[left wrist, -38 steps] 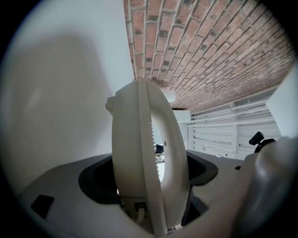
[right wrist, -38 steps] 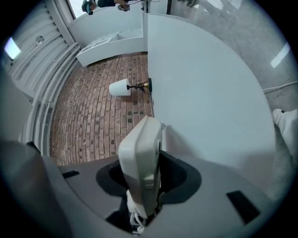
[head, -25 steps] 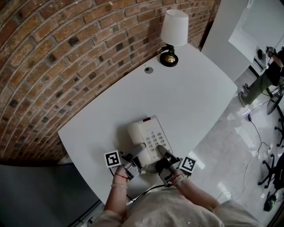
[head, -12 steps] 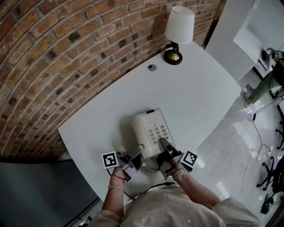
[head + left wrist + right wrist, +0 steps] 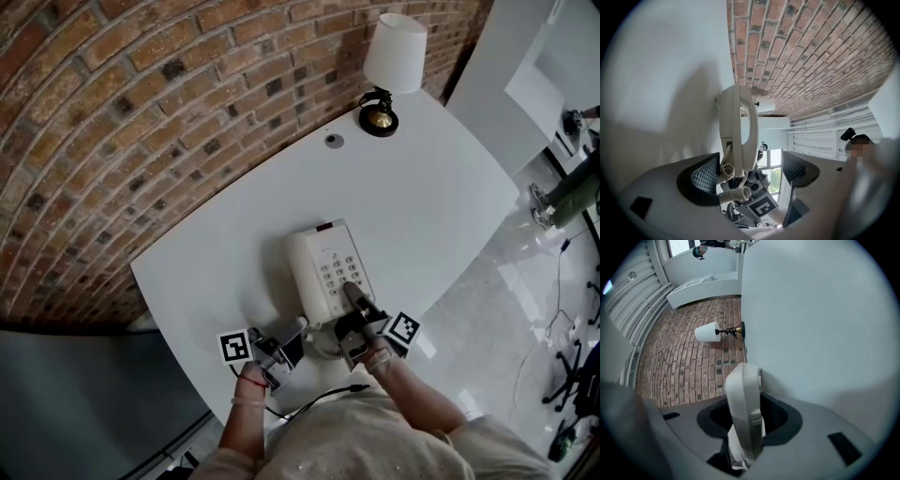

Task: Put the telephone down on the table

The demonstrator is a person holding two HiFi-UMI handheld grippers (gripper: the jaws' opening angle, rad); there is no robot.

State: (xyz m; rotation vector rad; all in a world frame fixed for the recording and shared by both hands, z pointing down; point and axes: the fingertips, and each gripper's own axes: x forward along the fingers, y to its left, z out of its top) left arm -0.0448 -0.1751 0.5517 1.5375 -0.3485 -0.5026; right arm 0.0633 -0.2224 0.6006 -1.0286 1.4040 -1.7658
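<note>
The cream telephone [image 5: 330, 267] lies flat on the white table [image 5: 431, 197], handset along its left side and keypad facing up. My right gripper [image 5: 356, 302] is shut on its near right edge; in the right gripper view the phone's body [image 5: 745, 404] stands edge-on, pinched between the jaws [image 5: 749, 420]. My left gripper [image 5: 292, 339] hangs open just off the phone's near left corner, touching nothing. In the left gripper view the phone [image 5: 736, 126] sits ahead of the wide-apart jaws [image 5: 750, 176], and its coiled cord [image 5: 733, 193] hangs between them.
A lamp [image 5: 392, 61] with a white shade stands at the table's far corner, with a round cable grommet [image 5: 334, 141] near it. A brick wall [image 5: 141, 112] runs along the table's far left side. A thin black cable [image 5: 309, 403] trails off the near edge. The floor [image 5: 525, 309] lies to the right.
My left gripper has drawn back from the phone's near left corner and now stands clear of it. The right gripper keeps its hold on the phone's near edge.
</note>
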